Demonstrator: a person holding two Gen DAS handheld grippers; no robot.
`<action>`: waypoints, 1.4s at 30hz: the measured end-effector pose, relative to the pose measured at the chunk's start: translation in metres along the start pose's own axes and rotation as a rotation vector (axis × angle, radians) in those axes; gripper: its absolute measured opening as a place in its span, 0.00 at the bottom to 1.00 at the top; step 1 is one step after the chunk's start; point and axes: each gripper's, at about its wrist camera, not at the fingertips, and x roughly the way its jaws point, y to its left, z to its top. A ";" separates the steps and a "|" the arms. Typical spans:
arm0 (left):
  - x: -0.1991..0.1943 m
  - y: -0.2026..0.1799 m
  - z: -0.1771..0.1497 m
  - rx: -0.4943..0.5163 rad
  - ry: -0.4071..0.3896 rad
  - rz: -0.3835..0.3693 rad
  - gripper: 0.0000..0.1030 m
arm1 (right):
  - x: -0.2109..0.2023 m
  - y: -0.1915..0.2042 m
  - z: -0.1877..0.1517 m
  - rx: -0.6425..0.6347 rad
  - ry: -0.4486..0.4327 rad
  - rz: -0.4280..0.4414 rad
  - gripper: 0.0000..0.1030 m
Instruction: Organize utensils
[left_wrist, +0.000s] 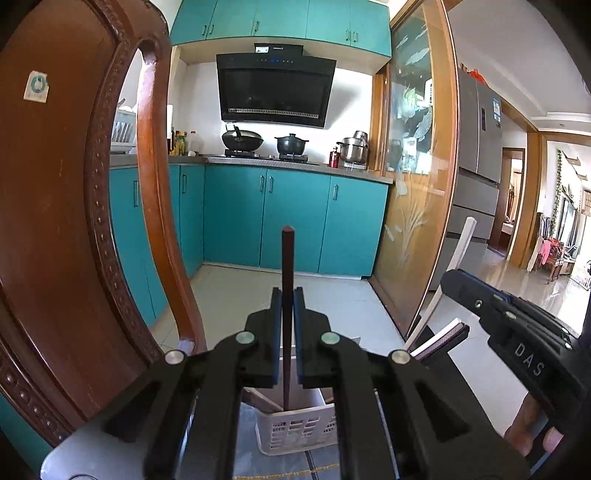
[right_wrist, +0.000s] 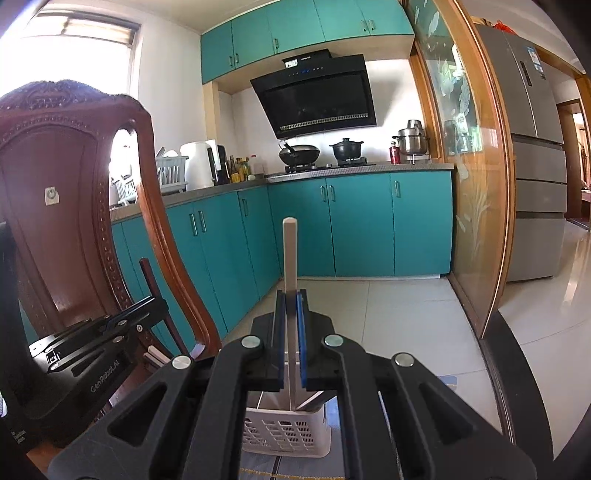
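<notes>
My left gripper (left_wrist: 287, 295) is shut on a dark brown chopstick (left_wrist: 287, 266) that stands upright, its lower end inside a white slotted utensil basket (left_wrist: 295, 432). My right gripper (right_wrist: 291, 297) is shut on a white chopstick (right_wrist: 290, 254), also upright with its lower end in the same basket (right_wrist: 284, 432). The right gripper shows at the right of the left wrist view (left_wrist: 517, 332), holding the white chopstick (left_wrist: 458, 254). The left gripper shows at the left of the right wrist view (right_wrist: 110, 328) with the brown chopstick (right_wrist: 149, 277). More chopsticks lean in the basket.
A carved wooden chair back (left_wrist: 66, 206) stands close on the left, also in the right wrist view (right_wrist: 62, 192). Beyond are teal kitchen cabinets (left_wrist: 295, 214), a stove with a wok (left_wrist: 242, 140), a glass sliding door (left_wrist: 413, 184) and a grey fridge (left_wrist: 476, 155).
</notes>
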 end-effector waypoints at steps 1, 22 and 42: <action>0.001 0.001 0.000 0.000 0.004 0.000 0.07 | 0.001 0.000 -0.002 -0.002 0.006 0.000 0.06; 0.002 0.013 -0.016 -0.044 0.036 -0.016 0.30 | -0.016 -0.004 -0.004 0.036 -0.016 0.028 0.52; -0.081 0.002 -0.114 0.124 0.013 0.041 0.94 | -0.105 -0.013 -0.138 -0.131 -0.069 -0.115 0.97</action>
